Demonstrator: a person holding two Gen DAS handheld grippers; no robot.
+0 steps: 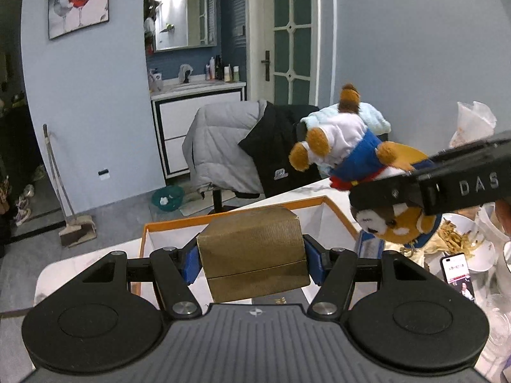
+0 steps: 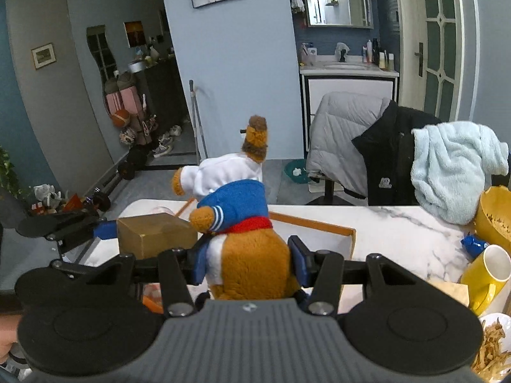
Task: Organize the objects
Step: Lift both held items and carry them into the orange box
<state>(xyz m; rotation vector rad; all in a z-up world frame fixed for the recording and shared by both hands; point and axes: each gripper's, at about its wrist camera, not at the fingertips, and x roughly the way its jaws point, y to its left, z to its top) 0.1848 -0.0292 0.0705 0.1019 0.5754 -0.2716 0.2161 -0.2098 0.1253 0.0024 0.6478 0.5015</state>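
Observation:
My left gripper (image 1: 252,260) is shut on a gold-brown box (image 1: 254,255) and holds it above an orange-rimmed white box (image 1: 332,220) on the marble table. My right gripper (image 2: 247,261) is shut on a brown plush toy (image 2: 246,239) in a blue and white outfit, head toward the camera, body pointing away. In the left wrist view the plush (image 1: 345,156) hangs upside down from the right gripper (image 1: 431,188) to the right of the open box. In the right wrist view the gold-brown box (image 2: 153,236) and left gripper (image 2: 105,229) are at the left.
A marble table (image 2: 399,233) holds a yellow cup (image 2: 485,274), a yellow bowl (image 2: 495,217), a phone (image 1: 458,274) and a plate of food scraps (image 1: 460,239). A chair draped with grey and black jackets (image 1: 236,150) and a light blue towel (image 2: 453,162) stands behind.

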